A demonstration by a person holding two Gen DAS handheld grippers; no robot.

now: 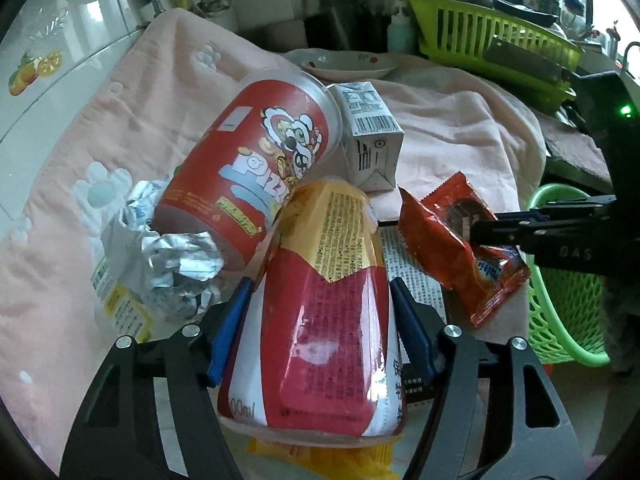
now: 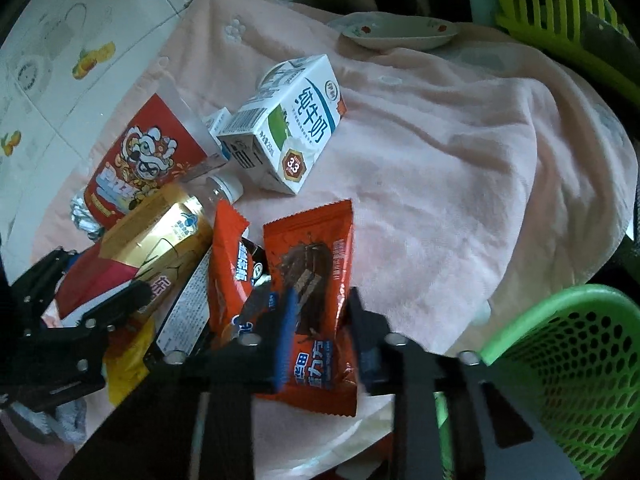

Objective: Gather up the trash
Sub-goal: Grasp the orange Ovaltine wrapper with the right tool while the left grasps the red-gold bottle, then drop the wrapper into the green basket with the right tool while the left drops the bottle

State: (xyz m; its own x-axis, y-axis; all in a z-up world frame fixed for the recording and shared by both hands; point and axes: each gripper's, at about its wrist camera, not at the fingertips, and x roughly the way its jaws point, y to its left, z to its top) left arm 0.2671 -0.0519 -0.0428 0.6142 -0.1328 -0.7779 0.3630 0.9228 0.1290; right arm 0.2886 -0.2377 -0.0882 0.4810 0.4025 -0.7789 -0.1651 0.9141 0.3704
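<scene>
The left gripper has its jaws clenched on a red-and-gold bottle, blue pads pressed to both sides of the label; the bottle lies on its side in the trash pile on the pink towel that covers the counter. Its neck end touches a red cup, which leans tilted over crumpled foil. Just behind the cup stands a milk carton, and a plate sits further back, near a yellow-green rack. The right gripper grasps an orange wafer wrapper, its jaws closed on the lower half of the pack. A second orange wrapper lies just beside it on the left, overlapping a printed sheet. A green mesh basket stands at the towel's right edge, near the right gripper.
</scene>
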